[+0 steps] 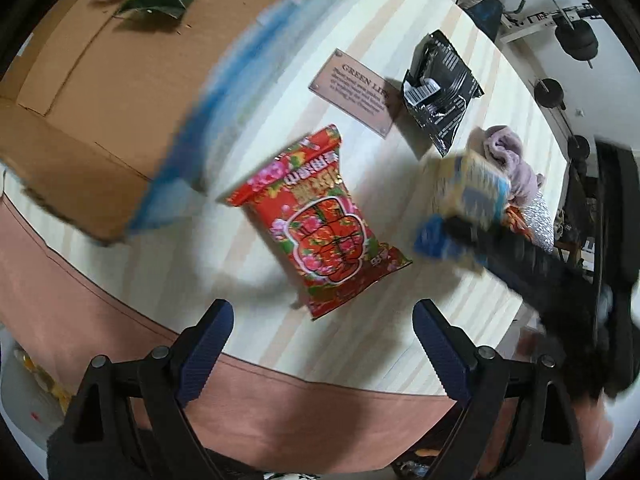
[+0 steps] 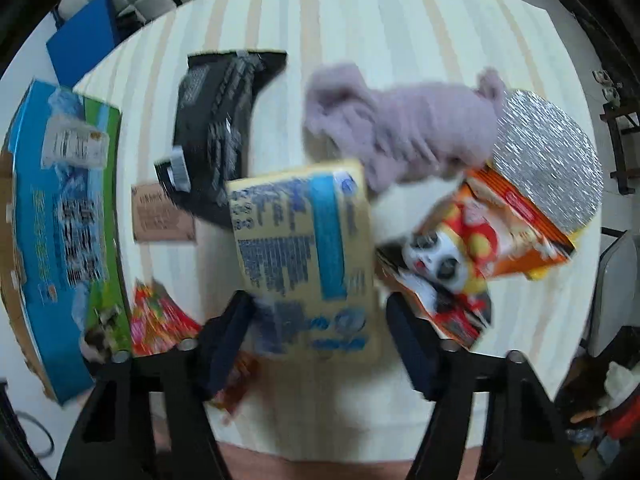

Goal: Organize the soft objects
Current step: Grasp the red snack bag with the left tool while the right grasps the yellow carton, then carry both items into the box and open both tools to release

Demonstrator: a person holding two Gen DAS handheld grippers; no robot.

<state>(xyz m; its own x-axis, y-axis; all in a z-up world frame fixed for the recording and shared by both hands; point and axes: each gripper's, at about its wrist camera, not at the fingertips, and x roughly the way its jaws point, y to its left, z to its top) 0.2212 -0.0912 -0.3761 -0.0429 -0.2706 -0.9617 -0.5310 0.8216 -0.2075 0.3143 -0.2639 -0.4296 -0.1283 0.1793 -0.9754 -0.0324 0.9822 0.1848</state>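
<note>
Our right hand-held gripper squeezes a soft yellow-and-blue tissue pack, lifted over the striped bench. Our left hand-held gripper hangs wide open and empty, with the crinkly red snack bag at twelve o'clock. We think the smooth pack could slip out, because we swing fast. At ten o'clock waits the cardboard box.

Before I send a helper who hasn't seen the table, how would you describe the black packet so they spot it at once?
Start at the striped table and find the brown plaque reading GREEN LIFE. The black packet lies against its far edge. It is the only black pouch, with white print and a white barcode label, unlike the red flowered bag.
</note>
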